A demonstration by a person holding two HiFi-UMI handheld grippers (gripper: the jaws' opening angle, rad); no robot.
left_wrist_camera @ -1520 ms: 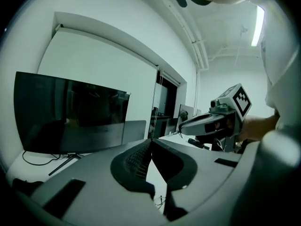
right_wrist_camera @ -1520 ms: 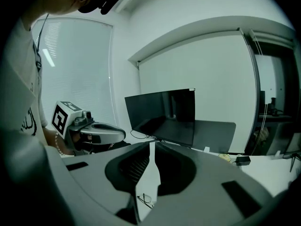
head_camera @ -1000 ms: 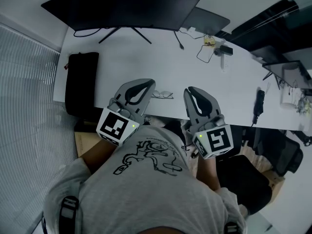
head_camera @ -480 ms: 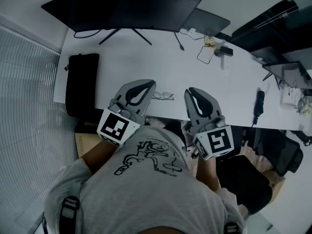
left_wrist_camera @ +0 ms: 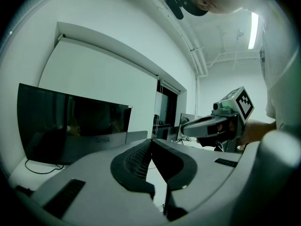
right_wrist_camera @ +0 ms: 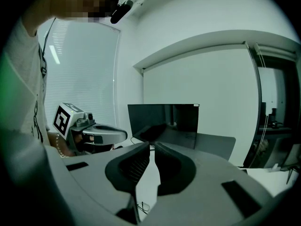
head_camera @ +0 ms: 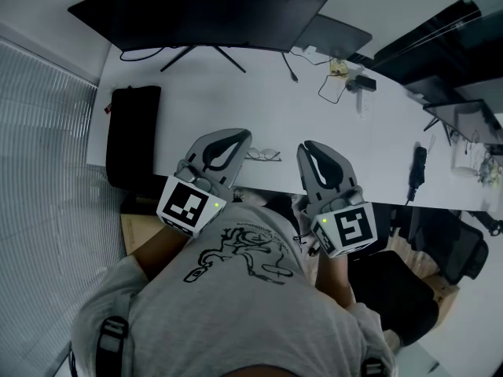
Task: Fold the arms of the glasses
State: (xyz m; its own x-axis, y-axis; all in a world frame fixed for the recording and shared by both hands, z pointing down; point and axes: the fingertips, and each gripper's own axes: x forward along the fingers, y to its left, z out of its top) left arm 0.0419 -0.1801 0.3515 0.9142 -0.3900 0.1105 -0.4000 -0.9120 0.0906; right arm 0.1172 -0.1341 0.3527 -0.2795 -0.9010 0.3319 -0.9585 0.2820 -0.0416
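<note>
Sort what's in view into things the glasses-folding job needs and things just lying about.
For the job:
glasses, lying on the white table between the two grippers
left hand-held gripper, shut and empty
right hand-held gripper, shut and empty

Just lying about:
monitor
black bag
looped cable

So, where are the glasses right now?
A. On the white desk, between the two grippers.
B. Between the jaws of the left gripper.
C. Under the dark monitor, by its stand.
A: the glasses lie on the white desk between the left gripper and the right gripper, held by neither.
</note>
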